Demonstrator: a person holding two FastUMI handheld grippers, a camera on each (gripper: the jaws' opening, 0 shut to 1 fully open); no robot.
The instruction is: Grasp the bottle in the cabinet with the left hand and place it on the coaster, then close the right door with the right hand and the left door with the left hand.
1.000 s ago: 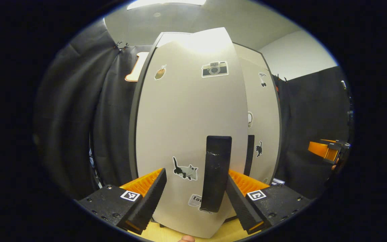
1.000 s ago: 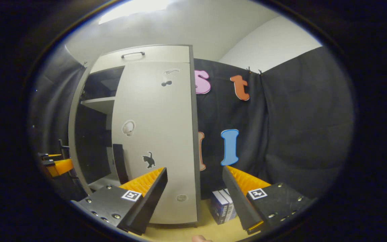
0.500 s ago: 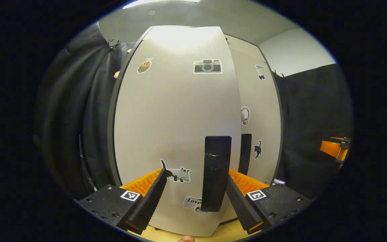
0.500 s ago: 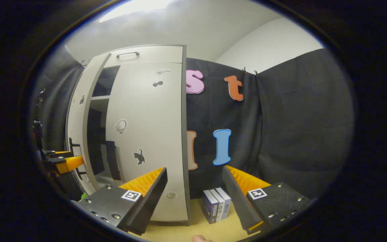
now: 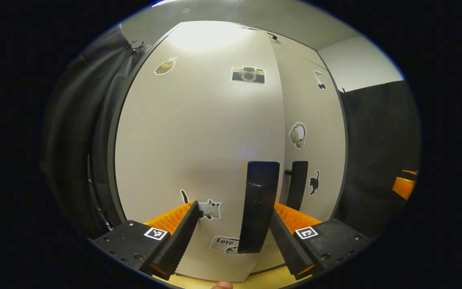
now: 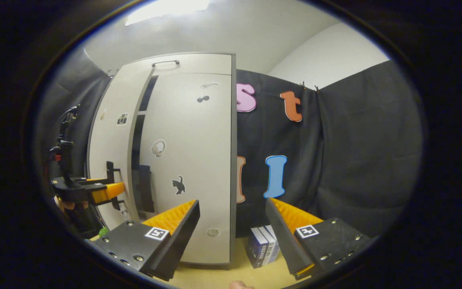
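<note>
The pale cabinet's left door, covered in stickers, stands close in front of my left gripper. That gripper is open, and the door's black handle stands between its fingers, right beside the right finger. In the right gripper view the left door is almost shut, with only a narrow dark gap beside the shut right door. The left gripper sits at the left door's handle there. My right gripper is open and holds nothing, well back from the right door.
A few blue and white books stand on the wooden table right of the cabinet. A small green thing lies low by the left door. The right door's handle and the right gripper appear at the right of the left gripper view.
The left door has swung toward the cabinet with my left gripper at its handle, and the dark gap has narrowed to a slit. My right gripper has shifted only slightly.
</note>
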